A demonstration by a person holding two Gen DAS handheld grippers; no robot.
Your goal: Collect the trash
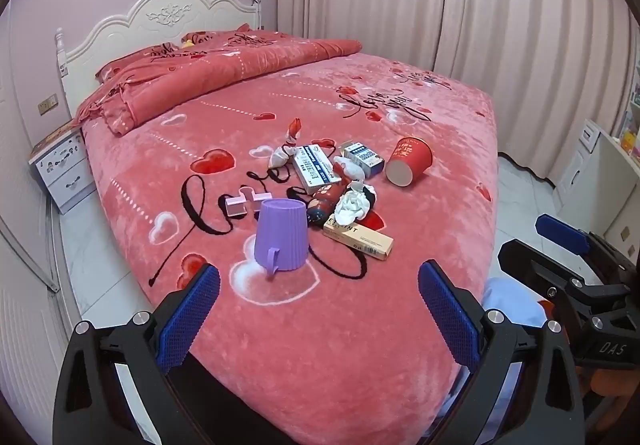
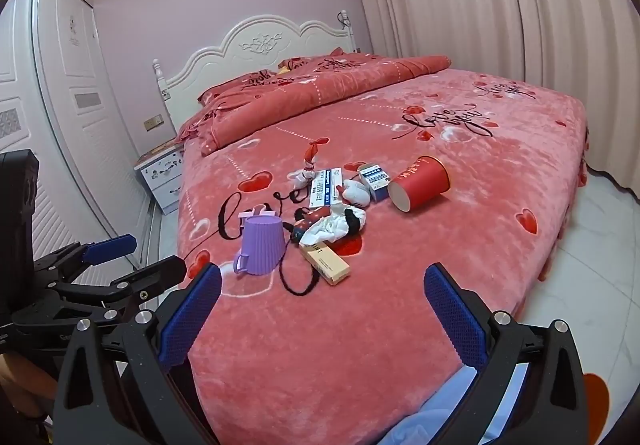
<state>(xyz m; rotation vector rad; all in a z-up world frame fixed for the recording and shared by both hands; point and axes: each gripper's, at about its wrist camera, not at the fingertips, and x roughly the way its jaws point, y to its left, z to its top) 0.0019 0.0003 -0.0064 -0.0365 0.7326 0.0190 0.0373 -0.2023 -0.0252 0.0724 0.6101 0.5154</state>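
Note:
A small purple ribbed bin (image 1: 282, 239) (image 2: 262, 247) stands upside down near the foot of the red bed (image 1: 360, 325) (image 2: 460, 245). Behind it lies a heap of trash: a tan carton (image 1: 358, 239) (image 2: 325, 263), crumpled white tissue (image 1: 354, 203) (image 2: 334, 223), a long white-and-blue box (image 1: 316, 169) (image 2: 326, 185), a small blue-and-white box (image 1: 364, 159) (image 2: 375, 179) and a red paper cup (image 1: 409, 161) (image 2: 420, 183) on its side. My left gripper (image 1: 319, 315) hovers open short of the bin. My right gripper (image 2: 323, 319) is open too, nothing between its fingers.
A pink lid (image 1: 244, 201) lies just behind the bin. A folded red quilt (image 1: 224, 73) covers the head of the bed. A white nightstand (image 1: 64, 173) stands on the left, a white cabinet (image 1: 592, 169) on the right. Curtains hang behind; pale tiled floor (image 2: 592, 245) surrounds the bed.

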